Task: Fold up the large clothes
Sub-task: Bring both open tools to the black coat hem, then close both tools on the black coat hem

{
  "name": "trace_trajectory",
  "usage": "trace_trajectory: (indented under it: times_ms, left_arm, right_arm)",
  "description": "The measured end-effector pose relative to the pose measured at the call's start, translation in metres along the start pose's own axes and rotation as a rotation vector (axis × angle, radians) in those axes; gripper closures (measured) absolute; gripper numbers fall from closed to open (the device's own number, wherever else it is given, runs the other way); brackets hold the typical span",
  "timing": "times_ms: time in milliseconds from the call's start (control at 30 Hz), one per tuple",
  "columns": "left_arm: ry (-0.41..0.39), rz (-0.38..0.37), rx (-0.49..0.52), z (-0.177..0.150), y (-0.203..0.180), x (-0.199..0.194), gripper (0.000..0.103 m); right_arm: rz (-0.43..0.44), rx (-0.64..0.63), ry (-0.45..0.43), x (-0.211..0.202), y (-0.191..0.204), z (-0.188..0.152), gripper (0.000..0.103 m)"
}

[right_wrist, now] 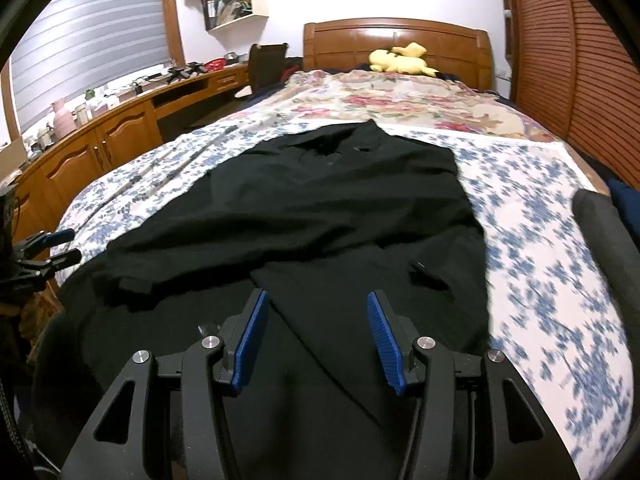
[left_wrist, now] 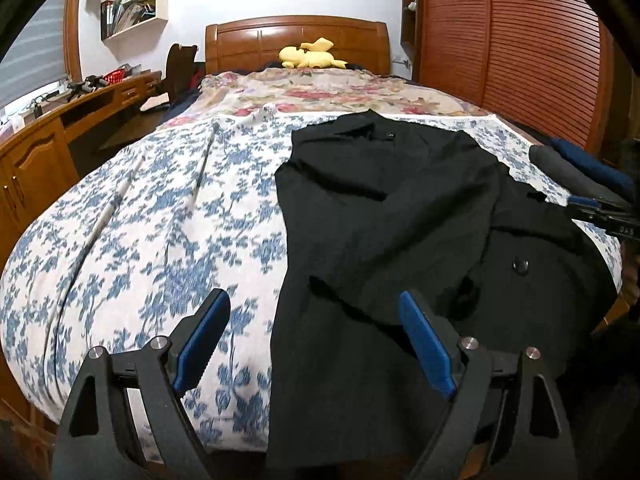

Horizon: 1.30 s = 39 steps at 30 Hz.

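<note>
The coat (left_wrist: 380, 220) lies spread on the bed (left_wrist: 160, 220), collar toward the headboard (left_wrist: 296, 40), hem toward the near edge, with 1 side panel already turned over the middle. The left gripper (left_wrist: 316, 344) hovers over the hem's left edge with its jaws wide and nothing between them; the right gripper (right_wrist: 316, 340) hovers over the lower middle of the coat with its jaws about half open, also empty. Neither set of pads touches cloth. Risk 1: the fabric is thick and layered near the hem, so a grasp here may catch only the top layer, and the lift would then peel the folded panel open instead of carrying the whole hem. Risk 2: the hem appears to hang close to or over the near edge of the bed, so an uneven pull by 1 gripper could drag the coat off the edge. Risk 3: the turned-over sleeve (right_wrist: 132, 280) lies loose on the left side of the right wrist view; a fast lift could let it slide out and spoil the fold line. Risk 4: black cloth on black cloth hides the edges, so a grasp point may be misjudged. The toy (left_wrist: 312, 58) by the headboard lies well apart and poses no obstruction.
</note>
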<state>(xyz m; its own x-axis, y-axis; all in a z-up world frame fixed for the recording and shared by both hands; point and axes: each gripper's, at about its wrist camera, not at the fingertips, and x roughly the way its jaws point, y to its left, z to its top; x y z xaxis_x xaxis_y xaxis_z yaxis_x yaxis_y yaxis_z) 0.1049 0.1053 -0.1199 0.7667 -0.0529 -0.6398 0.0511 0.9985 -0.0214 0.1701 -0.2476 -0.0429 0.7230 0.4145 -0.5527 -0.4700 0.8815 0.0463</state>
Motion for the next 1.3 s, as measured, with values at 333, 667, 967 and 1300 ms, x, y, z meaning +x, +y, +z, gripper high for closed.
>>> trace_trajectory:
  times_ms: [333,667,967,1300]
  left_arm:
    - [0.022,-0.02,-0.007,-0.014,0.002,0.003,0.016]
    - [0.058,-0.022,-0.004,-0.021,0.002,0.014,0.016]
    - [0.089,-0.032,-0.022,-0.037,0.009,0.017,0.019]
    - [0.096,-0.06,-0.014,-0.054,0.014,0.006,0.044]
  right_arm:
    - [-0.163,0.061,0.107,-0.021,-0.058,-0.045,0.047]
    - [-0.166,0.11,0.153,-0.032,-0.071,-0.069,0.047]
    - [-0.061,0.063,0.136,-0.036,-0.047,-0.064,0.049]
    - [-0.079,0.066,0.177,-0.034,-0.048,-0.072,0.049]
